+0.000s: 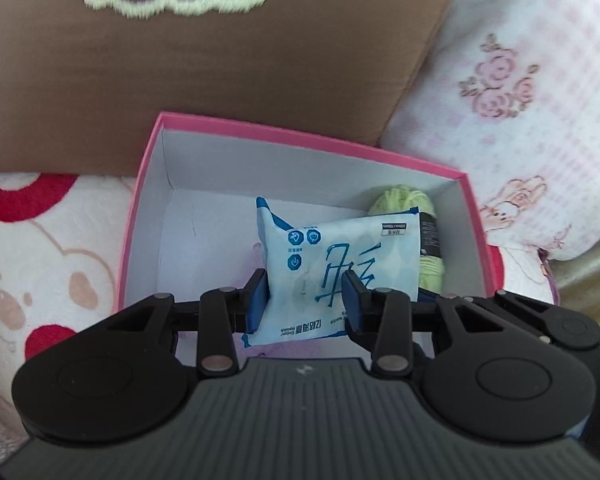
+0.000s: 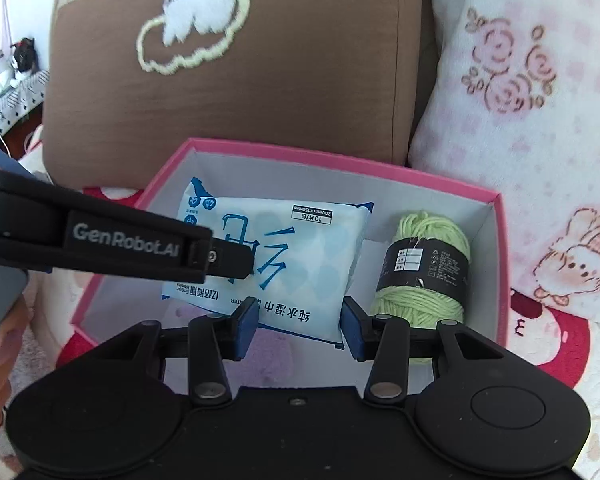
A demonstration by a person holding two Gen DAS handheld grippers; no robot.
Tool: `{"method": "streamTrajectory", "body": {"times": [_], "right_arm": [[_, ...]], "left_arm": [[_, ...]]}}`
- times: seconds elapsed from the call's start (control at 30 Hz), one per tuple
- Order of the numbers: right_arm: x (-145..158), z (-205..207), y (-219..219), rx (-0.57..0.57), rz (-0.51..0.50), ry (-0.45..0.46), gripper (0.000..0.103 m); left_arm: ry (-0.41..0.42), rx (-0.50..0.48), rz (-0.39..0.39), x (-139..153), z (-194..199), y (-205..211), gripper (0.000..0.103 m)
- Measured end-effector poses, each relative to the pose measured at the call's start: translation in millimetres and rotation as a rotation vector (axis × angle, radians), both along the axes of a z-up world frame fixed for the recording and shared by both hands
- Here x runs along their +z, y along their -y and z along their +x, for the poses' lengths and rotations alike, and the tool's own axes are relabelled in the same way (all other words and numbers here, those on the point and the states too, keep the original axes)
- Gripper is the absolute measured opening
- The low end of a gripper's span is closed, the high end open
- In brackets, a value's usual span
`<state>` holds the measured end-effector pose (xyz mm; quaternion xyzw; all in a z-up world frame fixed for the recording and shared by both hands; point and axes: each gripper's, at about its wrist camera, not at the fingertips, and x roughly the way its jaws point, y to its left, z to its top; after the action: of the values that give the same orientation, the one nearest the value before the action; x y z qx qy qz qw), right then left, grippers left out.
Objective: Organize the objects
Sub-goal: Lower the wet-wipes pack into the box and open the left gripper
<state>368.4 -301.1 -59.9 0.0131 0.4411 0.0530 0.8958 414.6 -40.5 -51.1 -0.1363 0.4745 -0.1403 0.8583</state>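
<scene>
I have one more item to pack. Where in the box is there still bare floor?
Free: the box floor between its left wall and the wipes pack, back to the far corner. Crowded: the right side, where the yarn sits by the right wall, close beside the pack, which both tools meet.

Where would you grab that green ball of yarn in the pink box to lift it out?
Grip the light green yarn skein across its middle, on the black paper band, coming from above. It lies on its side in the pink cardboard box, its long sides free: the white-and-blue wet-wipe pack sits apart on one side, with a gap to the wall on the other.
</scene>
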Motion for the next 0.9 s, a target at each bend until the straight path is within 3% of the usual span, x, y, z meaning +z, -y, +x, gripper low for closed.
{"method": "streamTrajectory", "body": {"times": [0.23, 0.53, 0.67, 0.9], "right_arm": [[-26, 24, 7, -0.017, 0.026, -0.090, 0.050], [-43, 33, 9, -0.065, 0.014, -0.116, 0.047], [-45, 37, 11, -0.095, -0.041, -0.117, 0.043], [-39, 19, 13, -0.091, -0.018, -0.105, 0.043]], "left_arm": [[-0.089, 0.050, -0.084, -37, 21, -9, 0.038], [-0.079, 0.044, -0.023, -52, 36, 5, 0.033], [-0.083, 0.041, -0.007, -55, 47, 16, 0.028], [-0.053, 0.041, 0.031, -49, 39, 23, 0.029]]}}
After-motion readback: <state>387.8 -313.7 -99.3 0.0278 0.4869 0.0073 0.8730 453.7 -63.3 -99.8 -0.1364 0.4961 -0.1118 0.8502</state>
